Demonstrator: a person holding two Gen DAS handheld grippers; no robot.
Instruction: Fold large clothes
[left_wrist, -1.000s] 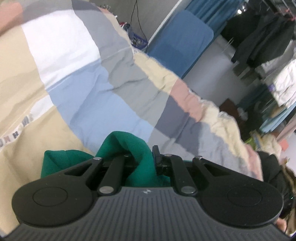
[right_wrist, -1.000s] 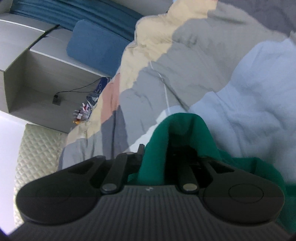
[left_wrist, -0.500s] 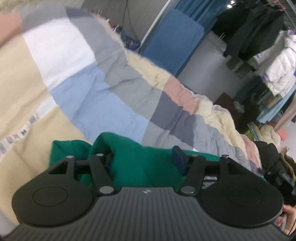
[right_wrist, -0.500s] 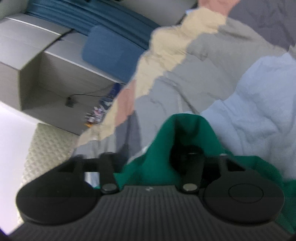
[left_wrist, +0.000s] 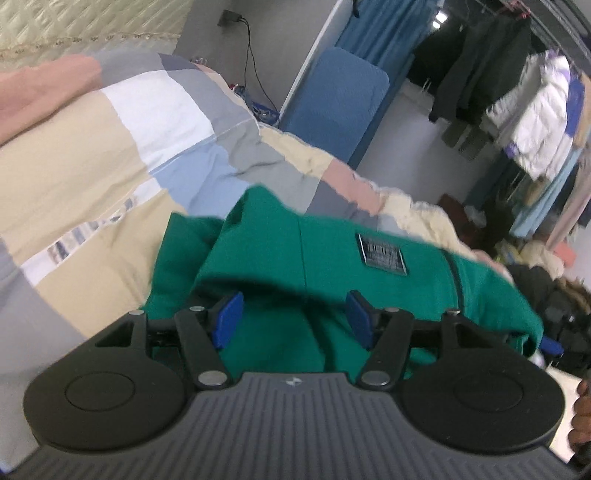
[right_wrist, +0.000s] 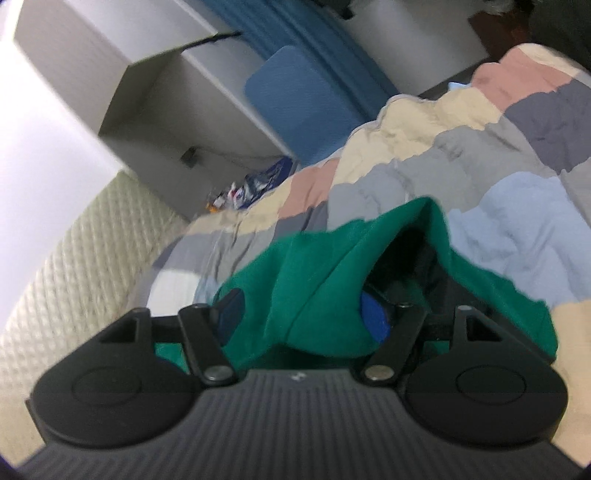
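A green sweatshirt (left_wrist: 332, 258) lies bunched on a patchwork quilt (left_wrist: 110, 166) covering a bed. Both the left tongs (left_wrist: 293, 317) and right tongs (right_wrist: 301, 317) stand open, gripping nothing, green cloth loose between them.

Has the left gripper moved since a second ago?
Yes. The left gripper has pulled back from the green garment: the patchwork quilt looks farther off, and more of the garment now shows.

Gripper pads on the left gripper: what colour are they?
Blue pads, clearest in the left wrist view.
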